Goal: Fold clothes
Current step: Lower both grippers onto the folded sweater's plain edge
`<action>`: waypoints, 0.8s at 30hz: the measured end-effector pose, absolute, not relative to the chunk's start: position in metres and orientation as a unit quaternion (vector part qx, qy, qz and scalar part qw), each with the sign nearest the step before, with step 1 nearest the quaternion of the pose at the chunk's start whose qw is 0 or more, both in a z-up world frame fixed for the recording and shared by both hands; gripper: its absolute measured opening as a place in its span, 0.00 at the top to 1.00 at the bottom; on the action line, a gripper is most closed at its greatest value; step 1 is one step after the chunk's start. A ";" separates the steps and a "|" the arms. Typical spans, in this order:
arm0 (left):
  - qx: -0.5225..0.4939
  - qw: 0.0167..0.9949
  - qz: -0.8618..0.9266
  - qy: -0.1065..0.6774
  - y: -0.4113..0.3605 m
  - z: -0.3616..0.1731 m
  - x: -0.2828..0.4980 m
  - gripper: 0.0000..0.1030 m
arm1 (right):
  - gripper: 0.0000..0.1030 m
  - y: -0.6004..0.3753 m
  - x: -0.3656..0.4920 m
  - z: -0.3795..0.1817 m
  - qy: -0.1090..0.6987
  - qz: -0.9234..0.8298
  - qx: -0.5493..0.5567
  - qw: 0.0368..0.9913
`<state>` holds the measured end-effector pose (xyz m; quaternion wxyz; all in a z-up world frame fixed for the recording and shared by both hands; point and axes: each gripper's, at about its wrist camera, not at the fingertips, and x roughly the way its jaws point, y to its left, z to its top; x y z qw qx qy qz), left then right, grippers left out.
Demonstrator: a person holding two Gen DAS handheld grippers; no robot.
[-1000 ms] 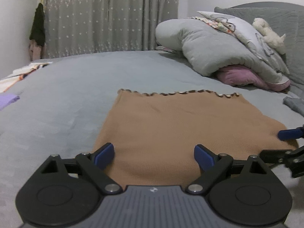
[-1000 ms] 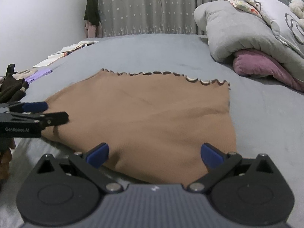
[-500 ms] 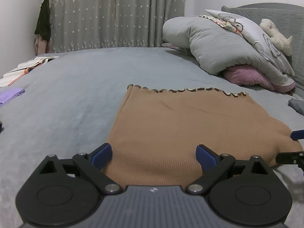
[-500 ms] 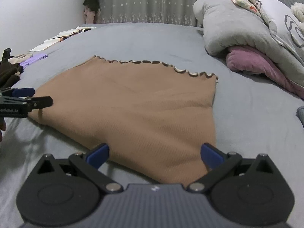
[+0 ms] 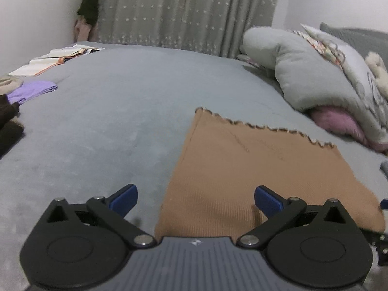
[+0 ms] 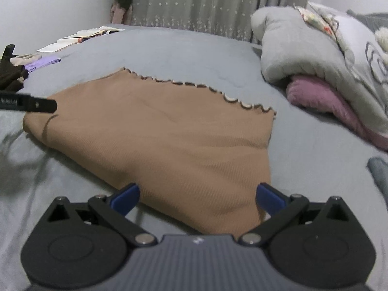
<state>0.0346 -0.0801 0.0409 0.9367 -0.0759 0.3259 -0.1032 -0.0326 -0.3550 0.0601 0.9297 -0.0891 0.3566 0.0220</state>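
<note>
A tan ribbed knit garment (image 5: 254, 169) with a scalloped far hem lies flat on the grey bed (image 5: 121, 111). My left gripper (image 5: 196, 200) is open, its blue pads straddling the garment's near left corner, nothing held. In the right wrist view the same garment (image 6: 169, 140) spreads ahead. My right gripper (image 6: 197, 195) is open over the near right corner, empty. The left gripper's black finger (image 6: 36, 104) shows at the garment's left corner. A tip of the right gripper (image 5: 384, 203) peeks in at the left view's right edge.
A grey duvet (image 5: 310, 77) over a pink pillow (image 5: 339, 123) is piled at the right. Purple cloth (image 5: 34, 91), dark brown clothes (image 5: 7, 121) and open booklets (image 5: 60, 57) lie at the left. A grey item (image 6: 379, 172) sits at the right edge. Curtains (image 5: 189, 12) hang behind.
Both grippers have shifted: the left one moved leftward so the garment now sits right of its centre, and the right one swung toward the near right corner. Both stay open.
</note>
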 end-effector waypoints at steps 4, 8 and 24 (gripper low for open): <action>-0.088 0.936 -0.103 0.326 -0.076 0.043 0.031 0.00 | 0.00 -0.362 -0.035 0.068 0.344 0.033 -0.040 0.938; -0.104 0.934 -0.101 0.327 -0.071 0.045 0.029 0.00 | 0.00 -0.390 -0.035 0.073 0.334 0.013 0.079 0.939; -0.189 0.891 -0.073 0.405 -0.047 0.020 0.044 0.00 | 0.00 -0.455 -0.043 0.044 0.354 -0.075 0.313 0.878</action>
